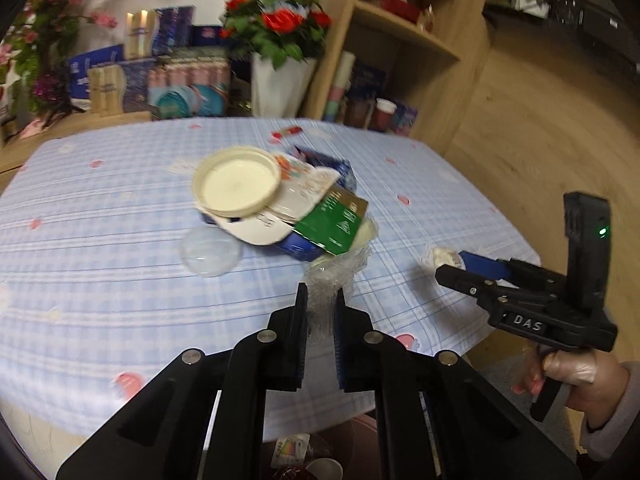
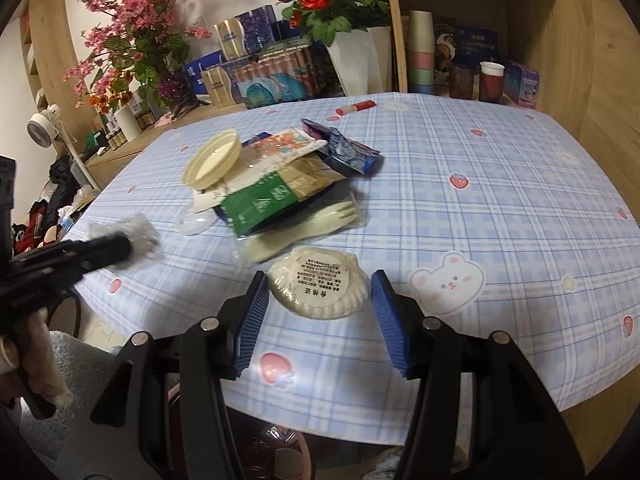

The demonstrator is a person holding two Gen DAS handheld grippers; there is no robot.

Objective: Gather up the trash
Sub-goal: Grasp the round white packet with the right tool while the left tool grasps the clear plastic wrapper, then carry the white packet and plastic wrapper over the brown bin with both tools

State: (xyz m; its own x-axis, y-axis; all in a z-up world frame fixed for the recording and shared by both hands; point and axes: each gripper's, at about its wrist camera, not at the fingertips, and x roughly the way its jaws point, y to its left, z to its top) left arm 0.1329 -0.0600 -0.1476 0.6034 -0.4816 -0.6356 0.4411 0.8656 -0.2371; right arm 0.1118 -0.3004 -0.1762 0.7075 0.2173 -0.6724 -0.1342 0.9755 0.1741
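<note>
Nearest the table's edge, the left gripper has its fingers pinched tight on a wad of clear plastic wrap, while the right gripper is spread wide with a round white packet lying on the cloth between its fingers, untouched. Beyond the packet sits the trash pile: a plastic fork, green box, cream lid and blue wrappers. Farthest from the edge lies a red tube.

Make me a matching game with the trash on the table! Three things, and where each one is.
Things:
1. crumpled clear plastic
2. round white packet
3. cream lid

Places:
A. on top of the trash pile
B. pinched in the left gripper
C. between the open fingers of the right gripper

Pairs: 1-B, 2-C, 3-A
</note>
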